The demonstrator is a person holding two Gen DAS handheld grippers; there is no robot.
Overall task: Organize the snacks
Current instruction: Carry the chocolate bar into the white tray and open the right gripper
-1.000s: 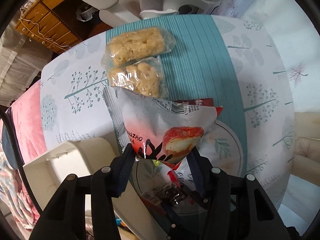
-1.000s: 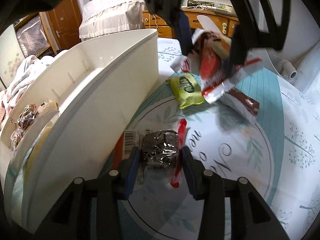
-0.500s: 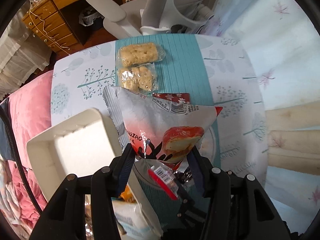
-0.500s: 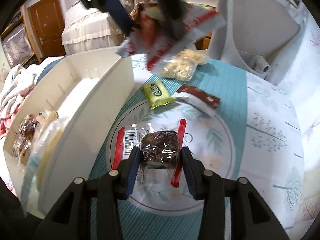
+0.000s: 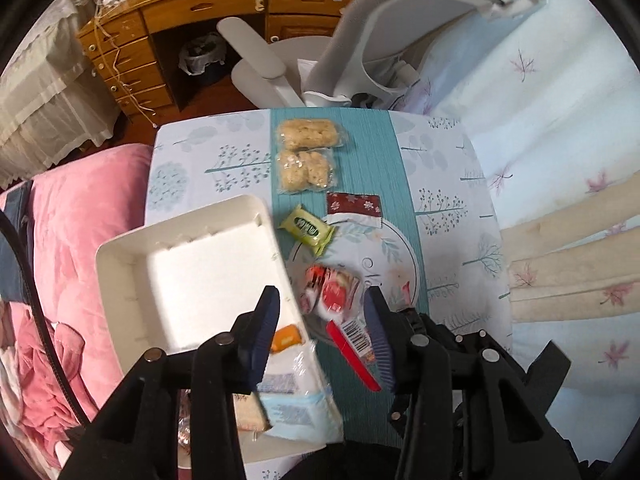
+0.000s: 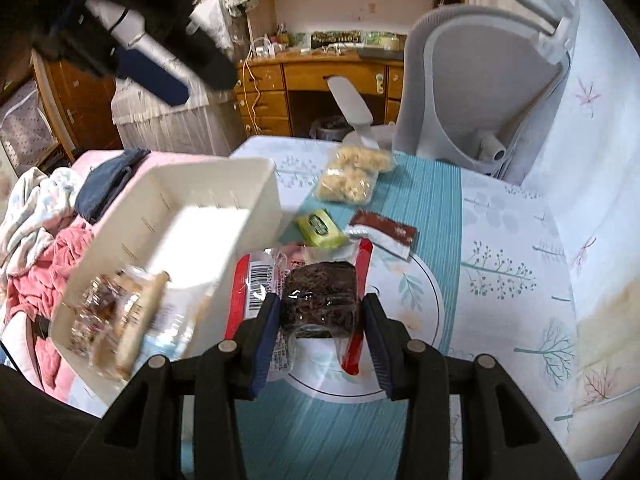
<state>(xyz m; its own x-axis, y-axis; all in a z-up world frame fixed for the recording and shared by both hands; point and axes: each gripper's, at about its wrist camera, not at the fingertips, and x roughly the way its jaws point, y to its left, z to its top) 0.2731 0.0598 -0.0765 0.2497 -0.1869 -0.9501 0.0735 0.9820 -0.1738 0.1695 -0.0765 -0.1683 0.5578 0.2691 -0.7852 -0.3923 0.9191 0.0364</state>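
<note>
My right gripper [image 6: 320, 312] is shut on a dark brownie in a clear wrapper with red ends [image 6: 320, 294], held above the table next to the white organizer bin [image 6: 200, 224]. My left gripper [image 5: 322, 312] is open and empty, high above the bin [image 5: 192, 264]; the red-and-white snack packet [image 5: 332, 292] shows blurred below it, between the fingers and free of them. On the table lie a green packet [image 5: 308, 230], a dark red packet [image 5: 352, 204] and two rice-crisp packs [image 5: 306, 152]. The bin's near end holds several wrapped snacks [image 6: 116, 312].
A grey office chair [image 6: 480, 92] stands at the table's far edge, a wooden desk [image 6: 320, 76] behind it. Pink bedding [image 5: 80, 220] lies left of the table. The left gripper shows at top left in the right wrist view [image 6: 152, 60].
My left gripper has risen well above the table and opened, letting go of the red-and-white packet. My right gripper has lifted the brownie off the table.
</note>
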